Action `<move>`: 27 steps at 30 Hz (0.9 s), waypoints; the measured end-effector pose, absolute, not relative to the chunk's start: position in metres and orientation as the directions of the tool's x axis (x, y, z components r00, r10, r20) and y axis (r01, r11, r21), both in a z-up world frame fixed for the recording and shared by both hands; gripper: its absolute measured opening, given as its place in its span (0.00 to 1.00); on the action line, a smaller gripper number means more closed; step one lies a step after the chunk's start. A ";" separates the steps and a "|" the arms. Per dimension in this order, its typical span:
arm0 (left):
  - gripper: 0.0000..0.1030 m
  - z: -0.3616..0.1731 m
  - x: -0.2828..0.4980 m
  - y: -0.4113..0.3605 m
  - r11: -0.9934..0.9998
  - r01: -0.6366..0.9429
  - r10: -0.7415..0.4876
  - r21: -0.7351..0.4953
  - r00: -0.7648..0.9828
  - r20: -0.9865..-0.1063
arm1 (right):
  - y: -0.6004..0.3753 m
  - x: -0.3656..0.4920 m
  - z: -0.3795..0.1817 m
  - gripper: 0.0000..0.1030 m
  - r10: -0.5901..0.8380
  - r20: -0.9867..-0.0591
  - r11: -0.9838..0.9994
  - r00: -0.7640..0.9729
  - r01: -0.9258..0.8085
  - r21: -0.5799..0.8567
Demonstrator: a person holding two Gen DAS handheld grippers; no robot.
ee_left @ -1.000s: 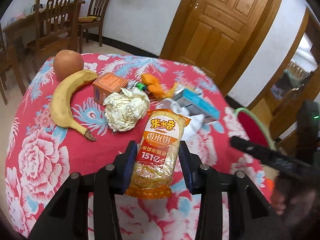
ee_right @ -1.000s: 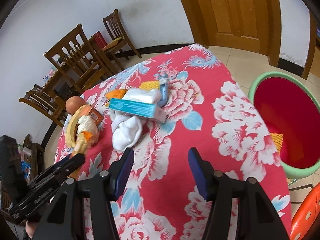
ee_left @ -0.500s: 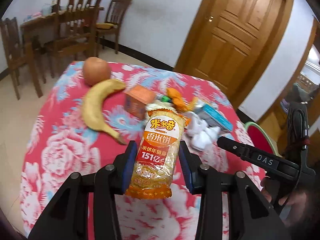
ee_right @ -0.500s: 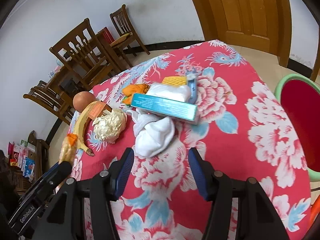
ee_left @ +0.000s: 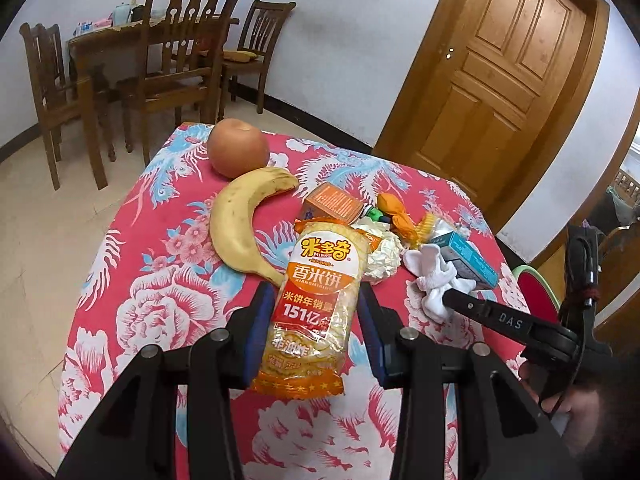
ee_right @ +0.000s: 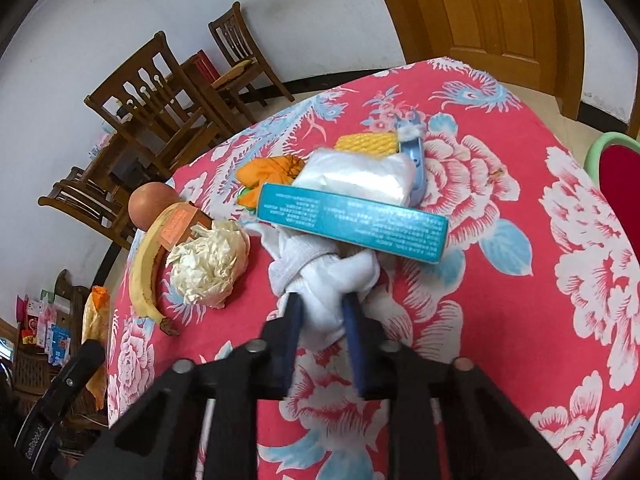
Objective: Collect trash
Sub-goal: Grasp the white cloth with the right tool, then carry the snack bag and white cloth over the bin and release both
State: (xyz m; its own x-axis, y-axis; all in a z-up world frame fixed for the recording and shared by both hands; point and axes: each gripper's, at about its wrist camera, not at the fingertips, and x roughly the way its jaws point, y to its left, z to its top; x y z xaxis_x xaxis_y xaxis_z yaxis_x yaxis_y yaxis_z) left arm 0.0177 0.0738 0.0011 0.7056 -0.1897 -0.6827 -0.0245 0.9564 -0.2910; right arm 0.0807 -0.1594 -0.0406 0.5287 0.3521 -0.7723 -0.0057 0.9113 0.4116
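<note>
Both grippers gripping trash above the flowered table.

Left gripper [ee_left: 316, 328] clamps the snack packet [ee_left: 314, 304], raised off the table [ee_left: 132, 320]; right gripper [ee_right: 322, 320], jaws just closed, pinches the white cloth [ee_right: 324, 280] beside the teal box [ee_right: 352, 220].

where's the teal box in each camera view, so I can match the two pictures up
Left wrist: the teal box lies at right of centre, just beyond the white cloth, above the right gripper reaching in.
Right wrist: the same box runs across the centre, resting over the white cloth that this gripper pinches.
Shared landmark: the crumpled paper ball, left of the box in both.
</note>
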 end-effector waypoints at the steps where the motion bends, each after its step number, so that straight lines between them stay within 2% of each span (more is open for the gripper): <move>1: 0.41 0.002 0.018 0.073 0.957 -0.023 -0.191 -0.291 0.705 -0.683 | -0.160 0.079 -0.039 0.14 0.350 -0.772 0.913 0.531 -0.010 0.407; 11: 0.41 0.017 0.019 0.042 0.956 0.043 -0.236 -0.292 0.705 -0.668 | -0.175 0.025 -0.013 0.13 0.374 -0.734 0.907 0.567 -0.059 0.416; 27: 0.41 0.034 0.024 -0.063 0.925 0.237 -0.377 -0.295 0.643 -0.666 | -0.280 -0.040 0.028 0.13 0.281 -0.629 0.891 0.724 0.048 0.452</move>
State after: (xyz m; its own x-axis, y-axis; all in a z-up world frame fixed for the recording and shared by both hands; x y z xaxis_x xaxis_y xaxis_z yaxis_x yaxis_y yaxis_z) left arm 0.0236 -0.0627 0.0342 0.6432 -0.3775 -0.6661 0.2373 0.9255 -0.2953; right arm -0.0402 -0.2797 0.0284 0.7244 0.2811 -0.6295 0.0476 0.8905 0.4525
